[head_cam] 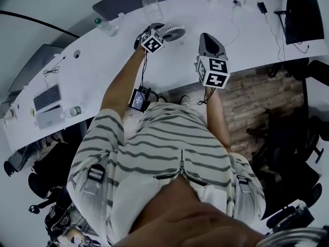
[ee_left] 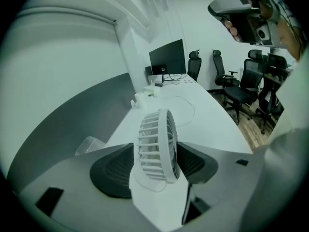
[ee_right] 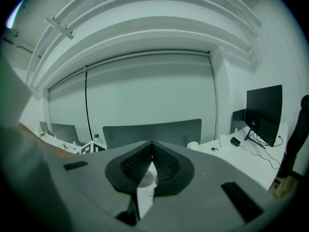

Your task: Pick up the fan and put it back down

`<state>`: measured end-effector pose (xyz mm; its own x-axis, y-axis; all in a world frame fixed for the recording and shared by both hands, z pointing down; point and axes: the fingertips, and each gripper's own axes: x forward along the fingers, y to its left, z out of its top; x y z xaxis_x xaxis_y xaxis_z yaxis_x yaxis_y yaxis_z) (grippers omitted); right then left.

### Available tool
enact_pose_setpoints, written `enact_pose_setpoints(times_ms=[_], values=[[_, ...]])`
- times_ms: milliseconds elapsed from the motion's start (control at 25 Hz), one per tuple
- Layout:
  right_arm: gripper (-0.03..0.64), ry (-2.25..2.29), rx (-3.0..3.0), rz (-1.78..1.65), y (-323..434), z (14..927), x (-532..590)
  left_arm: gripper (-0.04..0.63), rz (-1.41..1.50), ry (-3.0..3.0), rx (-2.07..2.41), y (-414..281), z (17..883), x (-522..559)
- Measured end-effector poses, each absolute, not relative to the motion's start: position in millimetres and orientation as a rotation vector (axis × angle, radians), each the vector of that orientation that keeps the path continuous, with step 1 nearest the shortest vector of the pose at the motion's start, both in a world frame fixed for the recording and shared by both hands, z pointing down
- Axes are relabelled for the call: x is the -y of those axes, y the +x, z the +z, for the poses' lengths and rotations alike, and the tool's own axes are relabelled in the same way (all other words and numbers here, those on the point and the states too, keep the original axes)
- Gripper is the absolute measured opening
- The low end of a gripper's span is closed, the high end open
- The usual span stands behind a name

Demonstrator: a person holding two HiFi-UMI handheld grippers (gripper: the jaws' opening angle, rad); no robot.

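Reading this as the put-down end of the job. Seeing the fan (ee_left: 157, 146) standing upright on its foot on the white worktop (ee_left: 207, 120), sitting between the spread fingers (ee_left: 113, 170) of the left gripper (ee_left: 154, 167). Pads looking just clear of the grille front and back, so not clamping anything. Seeing the right gripper (ee_right: 151, 149) hanging off to the fan's right, not touching it, fingers pressed together on nothing. Doing this step well probably means backing the left gripper straight out along its own pointing line with the fingers spread wide. Avoiding any sideways sweep, since clipping the thin rim is the obvious failure. Judging the round head as top-heavy over a small foot, so likely tipping from a light nudge. Checking the foot is sitting flat before pulling away. Not telling from here whether a cable is running off the fan. Minding the clear cup (ee_left: 89, 144) just beside the left finger on the way out. Leaving the right gripper idle, not needing it.
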<state>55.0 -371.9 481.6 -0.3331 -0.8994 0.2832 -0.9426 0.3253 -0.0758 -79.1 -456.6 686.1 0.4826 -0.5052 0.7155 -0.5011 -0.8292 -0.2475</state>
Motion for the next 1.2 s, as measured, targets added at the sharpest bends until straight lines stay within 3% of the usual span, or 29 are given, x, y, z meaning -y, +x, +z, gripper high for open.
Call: enact_pose_setpoints(times_ms=[280, 600, 840, 1200], values=[[0.011, 1.683, 2.413, 0.337, 53, 479, 368, 0.254, -1.086, -2.685, -1.109, -77, 635, 453], [0.011, 1.655, 2.445, 0.327, 41, 474, 362, 0.011, -0.728, -2.629, -1.481, -81, 566, 437], [0.011, 1.64, 2.472, 0.323, 33, 469, 355, 0.006, -0.487, -2.697, -1.719, -91, 532, 417], [0.011, 1.632, 2.501, 0.327, 25, 464, 348, 0.008, -0.41, -2.644, -1.8, -80, 486, 384]])
